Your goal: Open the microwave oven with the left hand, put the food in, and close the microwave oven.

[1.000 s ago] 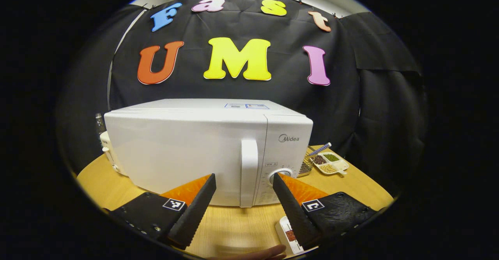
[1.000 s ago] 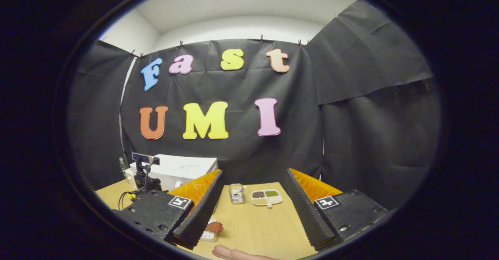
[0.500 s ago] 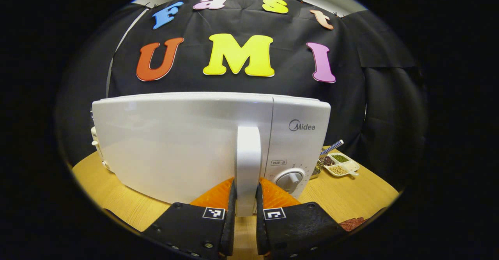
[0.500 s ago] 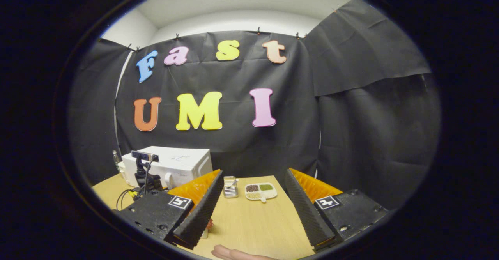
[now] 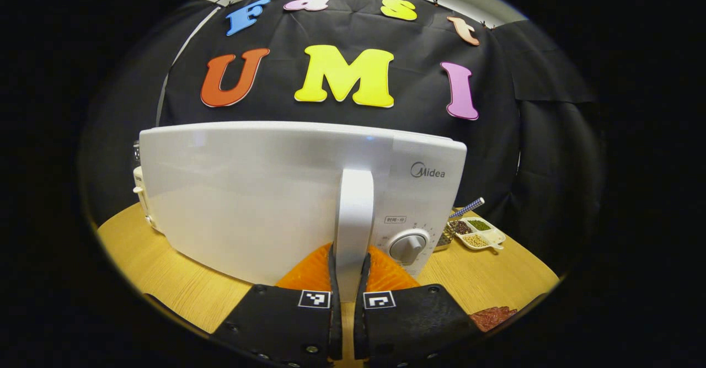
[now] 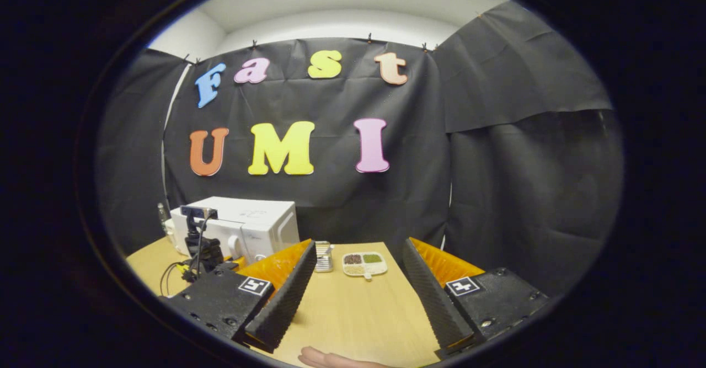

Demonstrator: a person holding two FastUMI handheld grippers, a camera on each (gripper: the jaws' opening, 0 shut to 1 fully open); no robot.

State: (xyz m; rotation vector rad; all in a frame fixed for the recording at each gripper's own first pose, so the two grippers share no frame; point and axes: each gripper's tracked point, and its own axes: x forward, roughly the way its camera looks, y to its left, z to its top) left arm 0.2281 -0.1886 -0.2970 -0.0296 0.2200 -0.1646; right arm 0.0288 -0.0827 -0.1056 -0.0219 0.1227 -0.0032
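Table (image 5: 165, 280): pale wood top; carries everything listed below.

Microwave (image 5: 248, 191): white, standing on the table, directly ahead of the left gripper. In the left gripper view a thin seam shows along the door's right edge by the control panel; whether the latch has let go cannot be told. In the right gripper view it sits far off to the left.

Handle (image 5: 354, 213): white vertical bar on the door's right side, long axis upright, running straight up from between the left jaws. Judged key relation: hinge presumably at the door's far left, so the pull should come back toward the holder and sweep leftward.

Left gripper (image 5: 347, 280): jaws narrow, clamped on the handle's lower end, one finger either side. The nearer tool to the door by a wide margin.

Right gripper (image 6: 358, 296): jaws wide, nothing between them, hovering over bare table well apart from the microwave.

Food (image 5: 493, 317): reddish-brown piece at the lower right of the left gripper view, on the table near the front edge, right of the left gripper; still outside the oven.

Tray (image 6: 364, 264): small divided dish of grains, far side of the table, right of the microwave.

Knob (image 5: 409, 246): on the control panel, just right of the handle.
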